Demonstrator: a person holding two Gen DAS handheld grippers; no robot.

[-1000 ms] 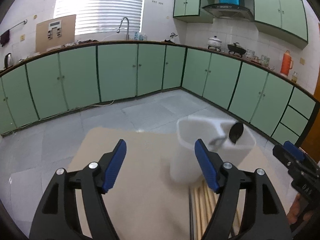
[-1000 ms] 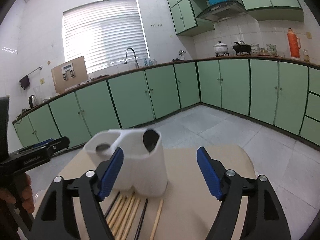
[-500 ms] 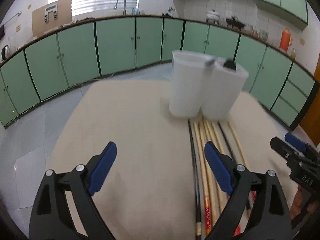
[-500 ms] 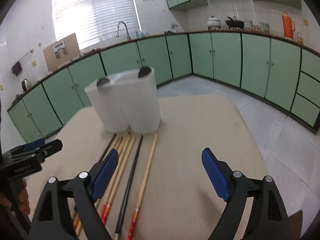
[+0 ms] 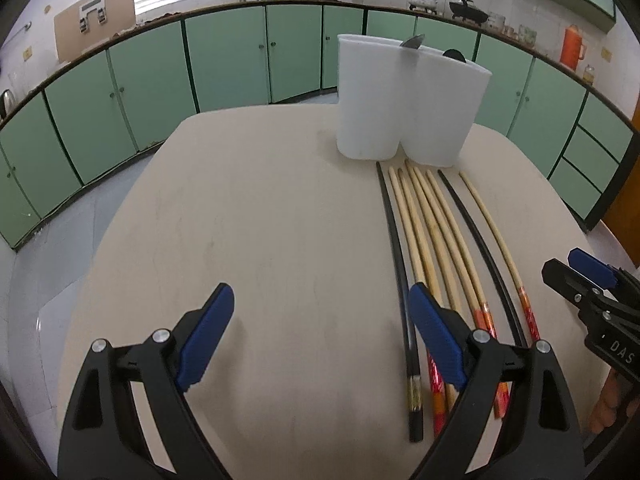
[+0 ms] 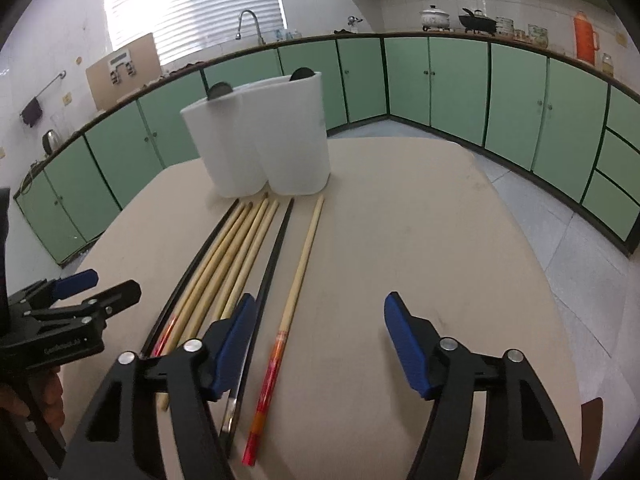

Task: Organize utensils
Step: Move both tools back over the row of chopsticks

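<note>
Over chopsticks (image 6: 256,256) — claws lower now

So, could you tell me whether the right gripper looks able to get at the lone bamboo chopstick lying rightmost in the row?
Probably yes: the right gripper has open jaws with the lone bamboo chopstick lying on the table between them, its red end nearest, and nothing on top of it.

Holder (image 5: 408,100) contents mostly hidden

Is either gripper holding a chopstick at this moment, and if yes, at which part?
No. The left gripper and right gripper are both open, with no chopstick gripped; the chopsticks lie on the table.
</note>
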